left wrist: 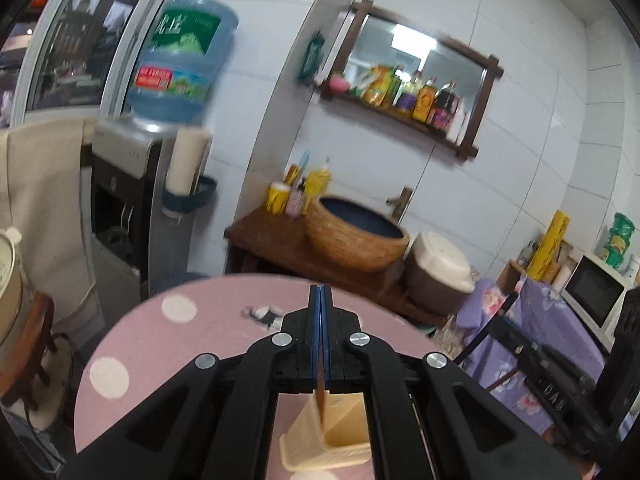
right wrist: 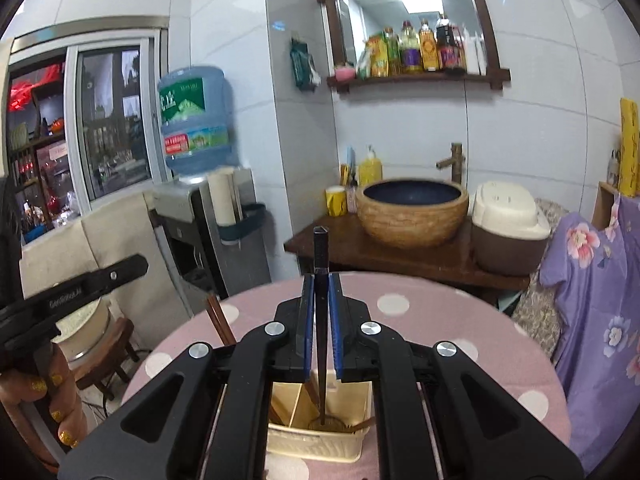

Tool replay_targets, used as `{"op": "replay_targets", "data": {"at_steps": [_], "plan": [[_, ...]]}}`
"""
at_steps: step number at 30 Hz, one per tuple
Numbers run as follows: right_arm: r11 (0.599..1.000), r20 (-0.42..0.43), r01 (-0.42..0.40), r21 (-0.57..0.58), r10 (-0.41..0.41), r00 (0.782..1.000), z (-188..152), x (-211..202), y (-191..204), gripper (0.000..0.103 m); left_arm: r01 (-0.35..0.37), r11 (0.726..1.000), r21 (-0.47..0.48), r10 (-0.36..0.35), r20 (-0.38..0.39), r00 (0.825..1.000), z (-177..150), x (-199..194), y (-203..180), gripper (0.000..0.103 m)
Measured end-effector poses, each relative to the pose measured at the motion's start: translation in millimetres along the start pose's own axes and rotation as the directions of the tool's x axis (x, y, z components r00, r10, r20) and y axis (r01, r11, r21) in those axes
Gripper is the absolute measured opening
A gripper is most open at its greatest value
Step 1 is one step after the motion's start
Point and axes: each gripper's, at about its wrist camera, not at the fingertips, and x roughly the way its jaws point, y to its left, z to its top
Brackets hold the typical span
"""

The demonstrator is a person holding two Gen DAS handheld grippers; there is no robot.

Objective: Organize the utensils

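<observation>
A cream utensil holder (right wrist: 320, 436) with compartments stands on the pink dotted round table (right wrist: 440, 320). My right gripper (right wrist: 321, 280) is shut on a dark-handled utensil (right wrist: 320, 248) held upright, its lower end down in the holder. Brown chopsticks (right wrist: 218, 320) stick up from the holder's left side. In the left wrist view my left gripper (left wrist: 321, 292) is shut on a thin brown stick (left wrist: 320, 400) that hangs down into the holder (left wrist: 328, 448). The left gripper's body also shows at the left of the right wrist view (right wrist: 80, 284).
Behind the table stand a wooden counter (right wrist: 328, 248) with a woven-look basin (right wrist: 412, 212) and a rice cooker (right wrist: 508, 224). A water dispenser (right wrist: 208, 216) is at the left. A chair with purple floral cloth (right wrist: 592, 300) is at the right.
</observation>
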Motion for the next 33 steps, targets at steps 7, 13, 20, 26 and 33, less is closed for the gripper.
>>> {"op": "replay_targets", "data": {"at_steps": [7, 13, 20, 26, 33], "plan": [[1.000, -0.065, -0.006, 0.004, 0.006, 0.998, -29, 17, -1, 0.008, -0.144, 0.983, 0.113, 0.164, -0.194, 0.967, -54, 24, 38, 0.011], [1.000, -0.054, 0.007, -0.011, -0.008, 0.999, -37, 13, 1, 0.008, -0.213, 0.960, 0.180, 0.260, -0.302, 0.917, -96, 41, 69, 0.053], [0.998, 0.012, 0.026, -0.048, -0.026, 1.000, -43, -3, 7, 0.050, -0.251, 0.945, 0.210, 0.319, -0.417, 0.851, -134, 71, 96, 0.053], [0.994, 0.095, 0.047, -0.099, -0.038, 0.995, -49, -31, 20, 0.056, -0.249, 0.943, 0.223, 0.324, -0.433, 0.841, -142, 75, 99, 0.053], [0.993, 0.110, 0.027, -0.114, -0.014, 0.994, -72, -61, 25, 0.056, -0.245, 0.937, 0.250, 0.334, -0.429, 0.839, -148, 84, 92, 0.053]]}}
